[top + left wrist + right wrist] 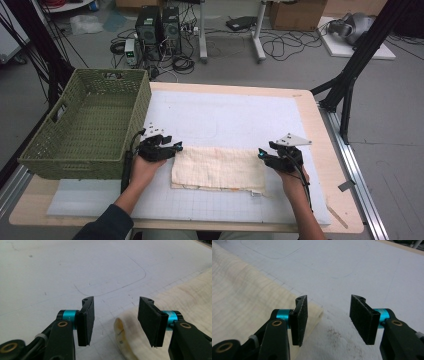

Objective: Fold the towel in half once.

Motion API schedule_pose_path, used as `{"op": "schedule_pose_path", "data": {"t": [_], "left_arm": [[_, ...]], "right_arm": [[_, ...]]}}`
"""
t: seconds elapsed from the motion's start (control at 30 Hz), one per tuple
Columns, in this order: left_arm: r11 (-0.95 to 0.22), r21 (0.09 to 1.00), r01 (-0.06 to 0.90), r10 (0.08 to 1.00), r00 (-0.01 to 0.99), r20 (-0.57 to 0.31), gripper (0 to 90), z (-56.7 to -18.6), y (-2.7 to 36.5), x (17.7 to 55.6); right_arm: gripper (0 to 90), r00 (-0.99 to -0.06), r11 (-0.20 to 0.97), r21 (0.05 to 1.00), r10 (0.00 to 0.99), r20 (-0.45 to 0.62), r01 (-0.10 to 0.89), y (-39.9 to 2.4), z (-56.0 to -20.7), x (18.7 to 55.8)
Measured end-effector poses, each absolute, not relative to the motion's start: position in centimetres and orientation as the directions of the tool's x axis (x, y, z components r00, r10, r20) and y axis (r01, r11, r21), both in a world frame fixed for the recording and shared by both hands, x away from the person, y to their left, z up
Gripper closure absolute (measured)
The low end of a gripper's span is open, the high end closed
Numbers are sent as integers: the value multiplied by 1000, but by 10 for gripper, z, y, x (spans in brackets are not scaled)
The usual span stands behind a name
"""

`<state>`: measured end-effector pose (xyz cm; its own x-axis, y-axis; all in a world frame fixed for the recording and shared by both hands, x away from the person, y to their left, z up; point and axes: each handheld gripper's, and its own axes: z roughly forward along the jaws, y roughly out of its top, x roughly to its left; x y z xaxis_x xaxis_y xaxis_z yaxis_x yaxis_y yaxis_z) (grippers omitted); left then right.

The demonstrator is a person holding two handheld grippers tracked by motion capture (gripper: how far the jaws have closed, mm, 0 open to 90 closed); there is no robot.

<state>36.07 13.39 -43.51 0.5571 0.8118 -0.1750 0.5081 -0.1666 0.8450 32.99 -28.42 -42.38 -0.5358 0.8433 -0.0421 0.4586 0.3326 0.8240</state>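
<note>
A folded cream cloth (pixel 218 168) lies flat on the white mat (pixel 225 120) near the table's front. My left gripper (pixel 176 148) rests at the cloth's far left corner and my right gripper (pixel 261 153) at its far right corner. In the left gripper view the left gripper (pixel 115 320) stands open, with the cloth's folded corner (pixel 125 337) lying low between the jaws, untouched by the pads. In the right gripper view the right gripper (pixel 328 320) is open too, with the cloth's corner (pixel 313 312) behind its left pad and bare mat between the jaws.
A green woven basket (pixel 87 127) stands on the table's left side, close to my left hand. The wooden table edge (pixel 330 150) runs along the right. Cables, boxes and black frame legs lie on the floor beyond the table.
</note>
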Motion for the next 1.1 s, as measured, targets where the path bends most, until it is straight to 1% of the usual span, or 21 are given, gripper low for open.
{"op": "schedule_pose_path", "data": {"t": [0.1,0.17,0.2,0.3,0.37,0.43,0.47,0.5,0.53,0.57,0.6,0.67,0.73,0.87,0.97,1.1], "left_arm": [[-155,828,539,801,559,-214,476,-436,131,373],[-162,813,559,798,559,-225,472,-437,128,379],[-165,807,567,793,563,-233,475,-439,127,381],[-231,764,603,777,587,-228,510,-447,122,382],[-246,758,604,777,590,-218,539,-447,122,381],[-280,747,603,762,613,-209,684,-446,122,379],[-294,747,596,759,621,-197,757,-446,121,378],[-310,749,585,755,631,-181,789,-446,121,375],[-318,752,578,752,636,-171,846,-446,121,373],[-309,760,572,755,634,-170,855,-447,121,371],[-309,766,564,757,633,-161,860,-448,123,369],[-285,784,551,770,619,-154,863,-447,127,367],[-247,816,523,781,606,-152,863,-445,130,367],[-211,863,460,801,588,-117,863,-440,134,370],[-218,854,473,810,576,-112,862,-439,131,377],[-197,868,456,827,553,-103,861,-442,127,384]], "right_arm": [[513,-554,328,815,833,-11,478,-280,-427,344],[532,-565,319,806,824,24,499,-277,-431,353],[545,-568,326,798,822,25,507,-276,-434,356],[548,-588,340,769,807,57,541,-274,-442,363],[550,-595,358,746,801,63,561,-273,-446,364],[584,-602,363,743,796,67,562,-274,-447,365],[645,-608,363,741,790,77,565,-274,-447,365],[666,-613,365,739,786,83,567,-273,-447,364],[738,-611,362,739,787,85,569,-273,-447,364],[833,-622,361,735,776,104,574,-273,-447,363],[846,-633,370,734,767,104,570,-272,-447,362],[857,-648,410,733,760,55,543,-270,-444,360],[860,-647,418,742,762,27,523,-268,-443,359],[860,-629,423,773,776,-40,472,-261,-438,358],[859,-603,420,784,794,-74,457,-257,-437,362],[859,-566,402,788,820,-82,467,-255,-436,369]]}}
